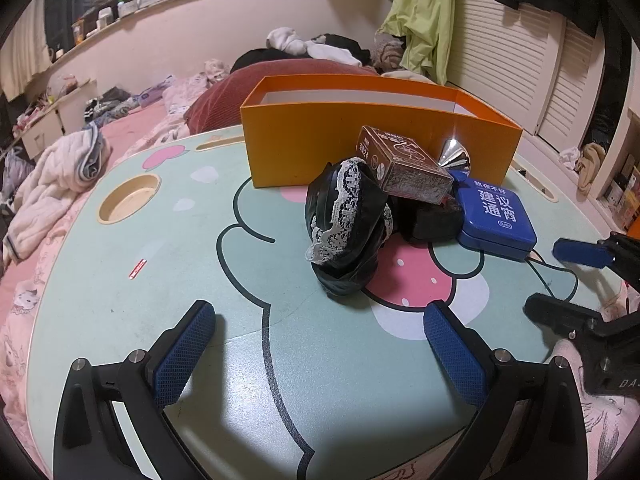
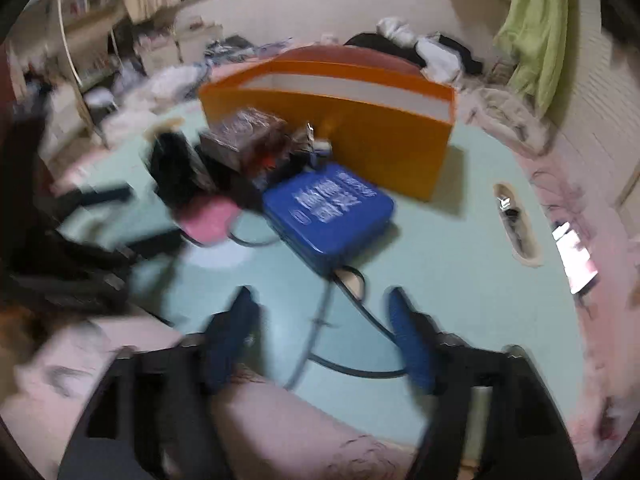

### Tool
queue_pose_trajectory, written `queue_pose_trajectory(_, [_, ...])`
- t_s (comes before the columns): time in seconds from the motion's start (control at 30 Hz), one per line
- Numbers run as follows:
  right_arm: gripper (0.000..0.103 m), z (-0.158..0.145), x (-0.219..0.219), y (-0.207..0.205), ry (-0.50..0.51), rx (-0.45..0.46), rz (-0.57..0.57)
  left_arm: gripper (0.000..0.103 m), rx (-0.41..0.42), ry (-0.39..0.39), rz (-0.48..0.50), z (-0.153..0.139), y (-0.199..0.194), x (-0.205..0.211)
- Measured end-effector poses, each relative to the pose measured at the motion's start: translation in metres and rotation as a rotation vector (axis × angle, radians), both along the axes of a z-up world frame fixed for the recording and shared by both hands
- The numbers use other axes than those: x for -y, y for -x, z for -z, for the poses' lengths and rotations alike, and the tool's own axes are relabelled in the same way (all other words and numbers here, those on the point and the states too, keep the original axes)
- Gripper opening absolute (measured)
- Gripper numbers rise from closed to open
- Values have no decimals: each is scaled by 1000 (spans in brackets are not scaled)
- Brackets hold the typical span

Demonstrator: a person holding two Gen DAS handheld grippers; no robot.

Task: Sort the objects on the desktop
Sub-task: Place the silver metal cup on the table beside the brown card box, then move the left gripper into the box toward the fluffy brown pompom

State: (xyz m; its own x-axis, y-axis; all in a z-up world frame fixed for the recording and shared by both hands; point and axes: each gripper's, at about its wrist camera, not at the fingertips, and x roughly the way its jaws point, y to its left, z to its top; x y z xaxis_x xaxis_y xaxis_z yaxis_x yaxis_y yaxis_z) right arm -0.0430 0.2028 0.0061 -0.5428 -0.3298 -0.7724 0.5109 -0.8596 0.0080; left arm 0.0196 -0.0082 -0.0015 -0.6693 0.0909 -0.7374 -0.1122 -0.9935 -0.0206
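Note:
A pile sits mid-table before an open orange box: a black lace-trimmed cloth bundle, a brown wrapped box, a silver cone and a blue tin. My left gripper is open and empty, just short of the bundle. My right gripper is open and empty, short of the blue tin; this view is blurred. The orange box stands behind the tin. The right gripper also shows at the right edge of the left wrist view.
The table is mint green with a cartoon print, a round cup recess at left and a slot at right. It stands on a bed with pink bedding and clothes. A black cable lies near the right gripper.

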Motion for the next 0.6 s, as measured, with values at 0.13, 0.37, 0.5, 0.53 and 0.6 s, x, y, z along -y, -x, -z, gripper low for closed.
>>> queue_pose_trajectory(0.13, [84,5,1,10,2,7,14,103,0,-1,0,-2,-1,0])
queue_pose_trajectory(0.37, [85,7,-1,12,10,5,11,90,-33,-279,12,-51,23,18])
queue_pose_trajectory(0.5, [85,6,-3,9,11,3,11,61,-45,-209,46,-102,78,13])
queue_pose_trajectory(0.53, [85,6,-2,8,10,3,11,51,9,-200,52,-105,97,12])
queue_pose_trajectory(0.6, [85,6,-2,8,10,2,11,32,169,-219,79,-99,138,10])
